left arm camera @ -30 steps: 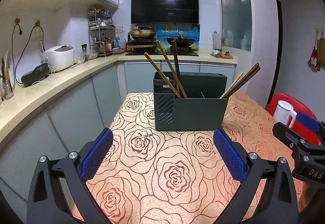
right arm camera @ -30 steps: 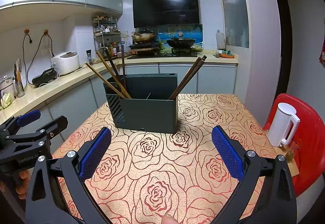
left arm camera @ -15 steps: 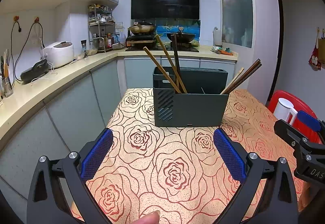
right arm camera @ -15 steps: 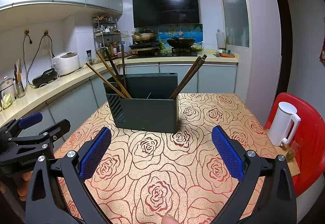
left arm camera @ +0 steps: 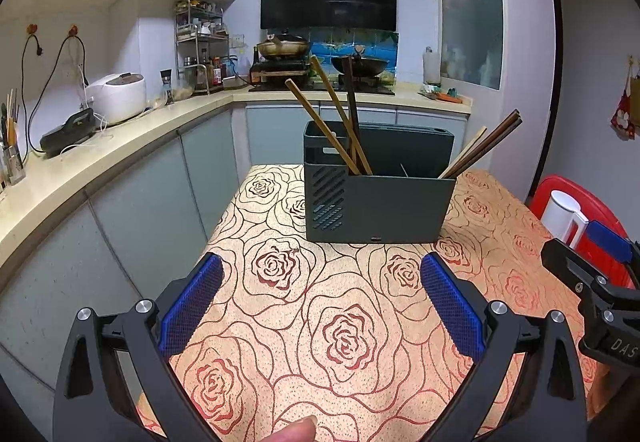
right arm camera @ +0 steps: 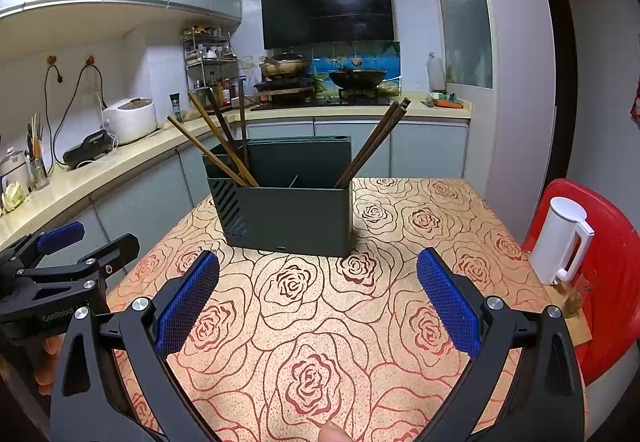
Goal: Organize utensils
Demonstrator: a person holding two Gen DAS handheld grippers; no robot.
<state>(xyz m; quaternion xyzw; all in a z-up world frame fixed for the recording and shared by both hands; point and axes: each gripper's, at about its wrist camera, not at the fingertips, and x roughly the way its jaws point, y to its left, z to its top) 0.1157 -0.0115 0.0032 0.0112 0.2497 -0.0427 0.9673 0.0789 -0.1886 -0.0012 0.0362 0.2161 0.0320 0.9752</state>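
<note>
Chopsticks point(left arm camera: 332, 129) stand in a dark grey utensil holder point(left arm camera: 380, 201) that sits toward the far end of the rose-patterned counter point(left arm camera: 340, 342), split into two bunches. One bunch leans out to the left from the holder's left compartment, while the other point(left arm camera: 480, 149) leans out over its right end. They fan apart because each rests loosely against the rim of its own slot instead of standing upright, so the sorting looks unfinished or only roughly done.

The left tongs point(left arm camera: 320, 306) hover low over the counter with their blue pads spread wide and nothing between them. The right tongs point(right arm camera: 318, 306) are held the same way, fully spread and empty. Both sit well back from the holder and point straight at it, likely so that the whole rack stays in view before either one commits to a bunch. Each pair shows at the edge of the other's view, so they are held side by side.

A white kettle point(right arm camera: 562, 242) stands on a red chair point(right arm camera: 608, 274) just beside the counter's right edge, clear of the likely reach path.
</note>
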